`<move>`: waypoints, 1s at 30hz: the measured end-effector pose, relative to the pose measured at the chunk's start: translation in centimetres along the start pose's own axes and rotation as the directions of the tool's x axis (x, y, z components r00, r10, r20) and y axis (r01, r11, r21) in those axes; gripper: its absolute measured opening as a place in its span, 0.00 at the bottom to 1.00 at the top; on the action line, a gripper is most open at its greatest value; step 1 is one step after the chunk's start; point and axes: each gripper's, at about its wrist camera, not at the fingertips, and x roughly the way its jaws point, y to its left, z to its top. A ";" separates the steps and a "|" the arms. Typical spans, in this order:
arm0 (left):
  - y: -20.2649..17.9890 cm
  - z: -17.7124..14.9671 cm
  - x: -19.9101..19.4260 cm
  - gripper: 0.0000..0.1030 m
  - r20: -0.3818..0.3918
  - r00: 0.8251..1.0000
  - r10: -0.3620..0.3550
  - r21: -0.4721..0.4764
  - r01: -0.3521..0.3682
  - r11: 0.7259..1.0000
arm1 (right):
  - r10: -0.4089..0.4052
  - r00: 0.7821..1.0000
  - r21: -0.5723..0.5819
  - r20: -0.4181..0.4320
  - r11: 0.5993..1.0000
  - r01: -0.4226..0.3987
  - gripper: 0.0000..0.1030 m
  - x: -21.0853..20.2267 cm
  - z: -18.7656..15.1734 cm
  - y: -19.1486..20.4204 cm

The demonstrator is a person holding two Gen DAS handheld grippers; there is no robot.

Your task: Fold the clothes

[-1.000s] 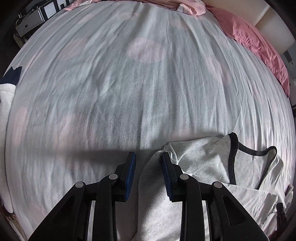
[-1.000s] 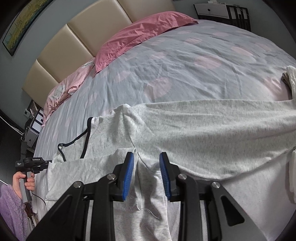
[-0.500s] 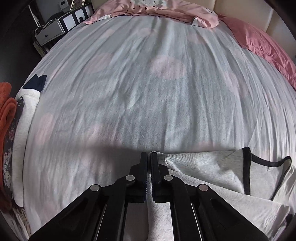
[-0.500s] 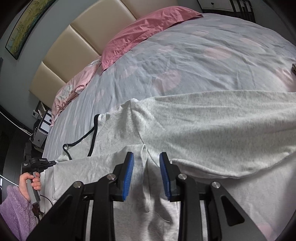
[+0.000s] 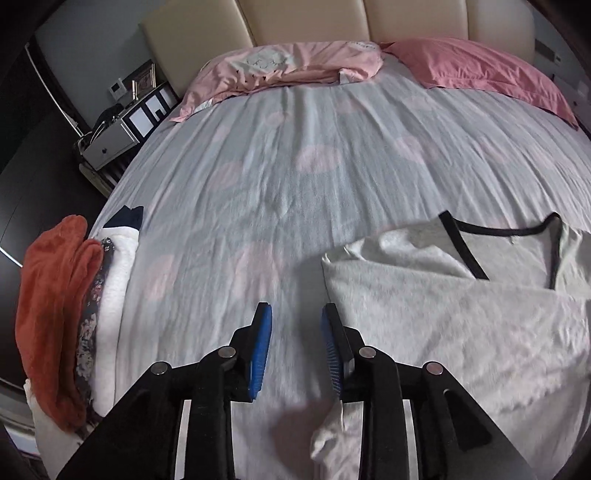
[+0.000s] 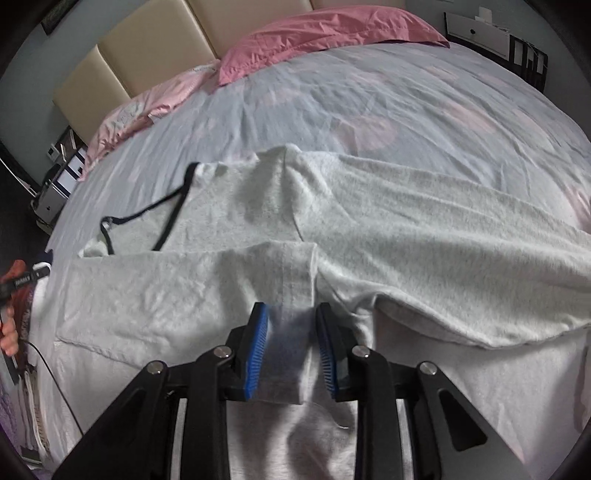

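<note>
Left wrist view: the left gripper (image 5: 296,334) hangs over the bed (image 5: 314,177) with its blue pads spread wide, nothing between them, only bare sheet below. The grey top (image 5: 454,306) lies flat on the bed to the gripper's right, its black-trimmed neckline (image 5: 498,236) toward the far side. The top's near left edge sits just beside the right finger, and a rumpled bit of pale cloth shows under that finger, low in the frame; whether it touches the finger is hard to tell. At the bed's left edge sits a pile of clothes (image 5: 74,317): orange on the outside, a floral piece, then white. Two pink pillows (image 5: 369,62) rest against the beige headboard (image 5: 369,18), and a nightstand (image 5: 122,125) stands off to the left.

Right wrist view: the right gripper (image 6: 291,326) is also spread apart, hovering above the top (image 6: 406,236). A folded sleeve (image 6: 192,295) runs across the garment from the left and its cuff end lies in the gap between the pads, but the pads are not pressing on it. The neckline (image 6: 155,218) lies toward the left. At the far left edge a hand (image 6: 7,332) holds a handle, with a cable trailing down.
</note>
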 end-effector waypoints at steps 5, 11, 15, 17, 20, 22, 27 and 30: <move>1.0 -4.9 -3.9 0.29 0.017 1.000 0.011 -0.037 -0.011 0.999 | -0.016 0.998 0.037 0.066 0.999 0.013 0.25 -2.2 -0.1 -0.4; 1.8 -11.5 -5.7 0.29 0.022 1.000 0.016 -0.162 -0.012 0.987 | -0.091 0.978 0.073 0.189 0.994 0.078 0.25 -6.4 -2.5 -1.3; 2.2 -12.9 -6.1 0.29 0.008 1.000 0.007 -0.230 -0.005 0.973 | -0.119 0.962 0.143 0.245 0.986 0.086 0.25 -10.0 -4.3 -2.9; 2.4 -12.8 -6.6 0.29 0.039 0.999 -0.012 -0.252 0.021 0.968 | -0.094 0.962 0.211 0.257 0.977 0.039 0.27 -11.7 -4.7 -4.1; 2.6 -12.6 -6.9 0.29 0.090 0.996 -0.011 -0.245 0.033 0.969 | -0.070 0.967 0.301 0.244 0.954 -0.007 0.27 -13.5 -5.2 -5.9; 2.9 -12.6 -6.3 0.29 0.088 0.996 -0.004 -0.226 0.024 0.974 | -0.038 0.977 0.325 0.211 0.945 -0.033 0.27 -14.5 -5.4 -7.3; 4.7 -11.8 -4.8 0.29 0.070 0.997 -0.042 -0.258 0.059 0.964 | -0.060 0.987 0.359 0.151 0.934 0.002 0.27 -18.3 -5.3 -13.0; 5.6 -11.2 -4.5 0.29 0.087 0.994 -0.063 -0.284 0.085 0.955 | -0.204 0.974 0.299 0.099 0.940 0.167 0.27 -20.8 -4.8 -17.0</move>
